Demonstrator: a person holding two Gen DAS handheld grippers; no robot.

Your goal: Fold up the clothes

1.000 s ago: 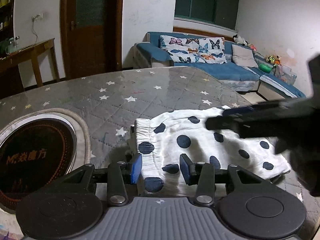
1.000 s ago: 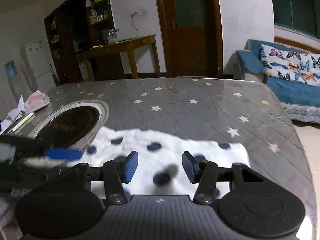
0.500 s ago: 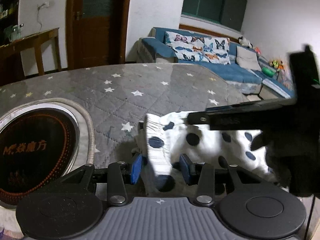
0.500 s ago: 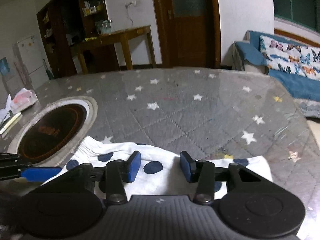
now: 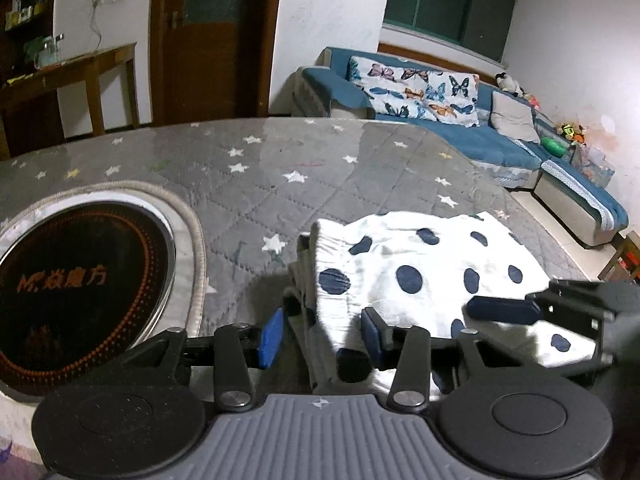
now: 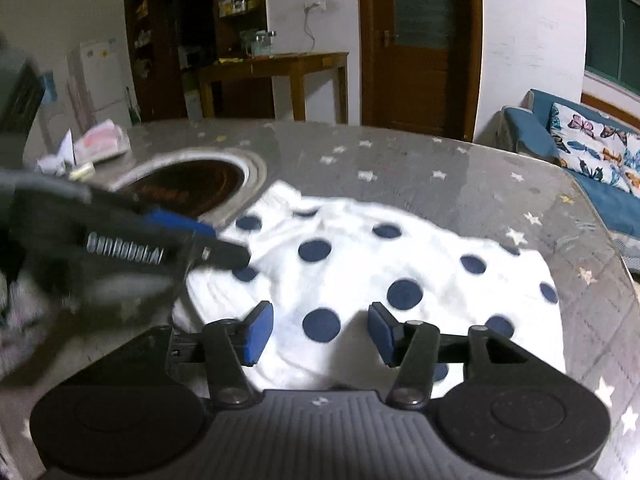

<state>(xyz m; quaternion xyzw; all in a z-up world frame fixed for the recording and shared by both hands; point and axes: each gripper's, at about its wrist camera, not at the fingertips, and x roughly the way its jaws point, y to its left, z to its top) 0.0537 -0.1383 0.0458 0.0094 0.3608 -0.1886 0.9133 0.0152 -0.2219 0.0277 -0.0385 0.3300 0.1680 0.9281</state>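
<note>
folding progress: compared with a second ago, the white polka-dot garment (image 5: 420, 276) has gone from a wide flat spread to a narrower, doubled bundle; its gathered elastic edge (image 5: 316, 264) now shows stacked layers at the left side in the left wrist view.
meaning for the task: one fold looks finished and laid down, judging by the thicker edge; another fold or a tidy-up probably remains, since the right wrist view shows wrinkles near the round inset.
garment location: lying on the grey star-print quilted surface (image 5: 280, 168), toward its near right part, just beside the dark round hotplate inset (image 5: 80, 280) and not covering it in the left wrist view.
left hand-held gripper (image 5: 320, 334): jaws parted about as wide as half a second ago, blue pads either side of the layered edge; cloth sits between them but the pads do not press it, so it grips nothing.
right hand-held gripper (image 6: 320, 334): jaws wide apart, hovering over the garment's near edge, holding nothing; in the left wrist view it sits low over the cloth at the right.
change in hand-held grippers: the right one has dropped from above the cloth to its near right side.
blur: the left hand-held gripper is smeared in the right wrist view, so contact there cannot be judged.
</note>
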